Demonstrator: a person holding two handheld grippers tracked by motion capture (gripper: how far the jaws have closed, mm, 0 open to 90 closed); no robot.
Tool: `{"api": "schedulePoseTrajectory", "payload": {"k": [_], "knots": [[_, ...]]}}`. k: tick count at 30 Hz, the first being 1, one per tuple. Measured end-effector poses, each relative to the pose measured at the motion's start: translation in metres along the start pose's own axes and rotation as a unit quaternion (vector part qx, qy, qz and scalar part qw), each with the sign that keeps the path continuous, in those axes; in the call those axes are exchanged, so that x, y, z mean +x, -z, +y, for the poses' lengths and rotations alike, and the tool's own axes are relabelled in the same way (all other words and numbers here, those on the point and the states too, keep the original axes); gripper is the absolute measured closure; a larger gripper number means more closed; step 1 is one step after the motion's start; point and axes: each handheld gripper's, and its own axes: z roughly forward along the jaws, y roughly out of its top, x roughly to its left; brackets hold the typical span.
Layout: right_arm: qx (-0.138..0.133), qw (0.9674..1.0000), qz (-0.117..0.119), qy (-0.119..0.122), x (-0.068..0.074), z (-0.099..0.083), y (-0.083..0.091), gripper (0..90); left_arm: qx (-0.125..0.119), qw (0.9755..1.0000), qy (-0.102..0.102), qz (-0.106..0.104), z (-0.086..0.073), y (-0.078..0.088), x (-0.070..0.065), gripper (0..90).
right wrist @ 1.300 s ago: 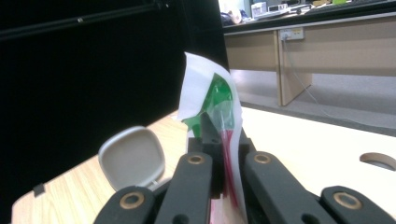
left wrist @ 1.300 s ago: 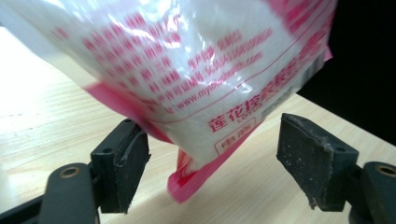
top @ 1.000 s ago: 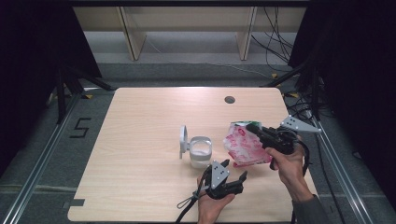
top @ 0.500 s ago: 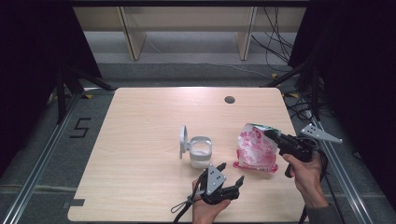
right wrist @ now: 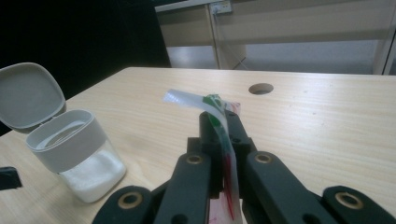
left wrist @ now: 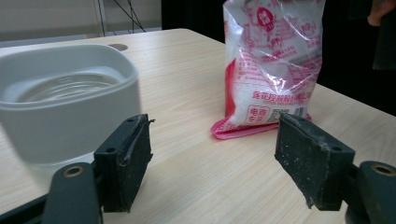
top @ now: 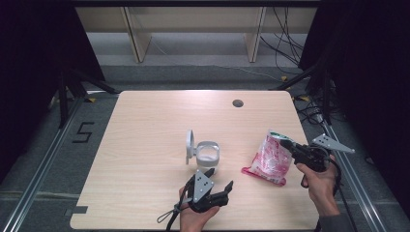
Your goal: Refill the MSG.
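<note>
here right tool [top: 289, 145] clamped on bag [top: 269, 158] top; left tool [top: 220, 180] jaws apart near open container [top: 207, 154].

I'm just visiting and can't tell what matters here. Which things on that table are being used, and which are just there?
In use:
- pink-printed bag, pinched at its top by the right gripper
- open white jar, its lid flipped up, white powder inside
- left gripper, jaws apart, near the jar

Just there:
- round hole in the table
- cables behind the table
</note>
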Motion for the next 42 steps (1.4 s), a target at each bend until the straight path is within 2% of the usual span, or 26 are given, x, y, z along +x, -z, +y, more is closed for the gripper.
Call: {"api": "schedulePoseTrajectory", "payload": {"k": [4,5,6,7,9,11,13,14,16,18,19,21,23,24,27,28,29,30,31,32,34,36,38,39,41,42], "knots": [[0.003,1.0,-0.008,-0.001,-0.002,-0.002,0.003,89.6,0.018,0.9995,-0.01,0.025,-0.001,0.007,0.005,26.6],[-0.002,0.9999,-0.012,0.007,-0.003,-0.004,0.002,89.5,0.024,0.9993,-0.015,0.024,-0.002,0.008,0.007,26.6],[0.002,0.9999,-0.015,-0.008,-0.002,-0.005,0.002,89.3,0.028,0.9991,-0.022,0.024,-0.002,0.01,0.01,26.6],[0.0,0.9999,-0.015,0.003,-0.004,-0.006,0.002,89.2,0.028,0.9991,-0.023,0.02,-0.002,0.012,0.012,26.6],[0.005,0.9998,-0.02,0.006,-0.006,-0.008,0.0,89.0,0.026,0.9995,-0.004,0.018,-0.002,0.016,0.015,26.6],[-0.015,0.9995,-0.026,-0.004,-0.005,-0.011,-0.003,89.0,0.028,0.9992,-0.018,0.023,-0.001,0.021,0.022,26.5],[0.008,0.9997,-0.022,-0.009,-0.004,-0.01,-0.001,88.6,0.024,0.9993,-0.001,0.028,-0.001,0.026,0.025,26.6],[-0.003,0.9998,-0.018,0.006,-0.008,-0.01,-0.002,88.4,0.02,0.9994,-0.002,0.029,0.0,0.029,0.028,26.9],[0.007,0.9997,-0.024,-0.003,-0.009,-0.011,-0.001,88.0,0.025,0.999,-0.012,0.035,0.001,0.034,0.033,26.9],[0.0,0.9997,-0.023,-0.001,-0.012,-0.014,-0.003,87.5,0.03,0.9984,-0.012,0.047,0.002,0.039,0.038,26.9],[0.008,0.9995,-0.02,-0.025,-0.01,-0.014,-0.002,87.1,0.03,0.9983,-0.005,0.05,0.002,0.041,0.04,27.3],[0.009,0.9994,-0.031,-0.016,-0.013,-0.016,-0.004,86.4,0.028,0.9982,-0.012,0.051,0.004,0.045,0.045,28.6],[0.017,0.9989,-0.032,-0.031,-0.013,-0.016,-0.003,85.7,0.029,0.9984,-0.007,0.048,0.004,0.047,0.051,28.8],[0.016,0.9991,-0.035,-0.018,-0.015,-0.016,-0.003,85.3,0.033,0.9982,-0.005,0.05,0.005,0.048,0.052,28.9],[0.015,0.999,-0.037,-0.018,-0.018,-0.019,-0.004,83.8,0.029,0.998,-0.006,0.056,0.009,0.052,0.058,29.9],[0.015,0.9986,-0.038,-0.033,-0.016,-0.02,-0.005,82.9,0.025,0.9982,-0.011,0.053,0.009,0.052,0.061,30.9],[0.009,0.9987,-0.045,-0.023,-0.018,-0.022,-0.007,82.4,0.028,0.998,-0.011,0.055,0.01,0.053,0.064,31.5],[0.025,0.9976,-0.047,-0.044,-0.015,-0.022,-0.005,82.0,0.027,0.9981,-0.002,0.055,0.01,0.053,0.066,31.6],[0.023,0.9977,-0.046,-0.044,-0.016,-0.022,-0.005,81.6,0.025,0.9983,-0.001,0.053,0.01,0.053,0.069,32.3],[0.019,0.9979,-0.057,-0.024,-0.018,-0.023,-0.006,81.1,0.026,0.9984,-0.001,0.051,0.01,0.053,0.071,33.5],[0.021,0.9978,-0.055,-0.031,-0.018,-0.023,-0.005,79.6,0.028,0.9983,0.013,0.05,0.01,0.053,0.076,33.9],[0.019,0.9979,-0.058,-0.023,-0.019,-0.024,-0.006,77.1,0.027,0.9979,0.021,0.056,0.011,0.053,0.081,33.7],[0.039,0.9952,-0.073,-0.051,-0.017,-0.026,-0.004,74.8,0.025,0.9979,0.018,0.058,0.012,0.051,0.084,33.7],[0.032,0.9961,-0.07,-0.043,-0.021,-0.028,-0.006,73.6,0.025,0.9975,0.026,0.061,0.013,0.05,0.086,33.8],[0.032,0.9948,-0.073,-0.065,-0.024,-0.031,-0.006,72.6,0.026,0.9977,0.035,0.052,0.015,0.047,0.089,33.7],[0.038,0.9945,-0.075,-0.062,-0.027,-0.032,-0.004,72.2,0.032,0.9973,0.035,0.056,0.017,0.046,0.091,33.8]]}}
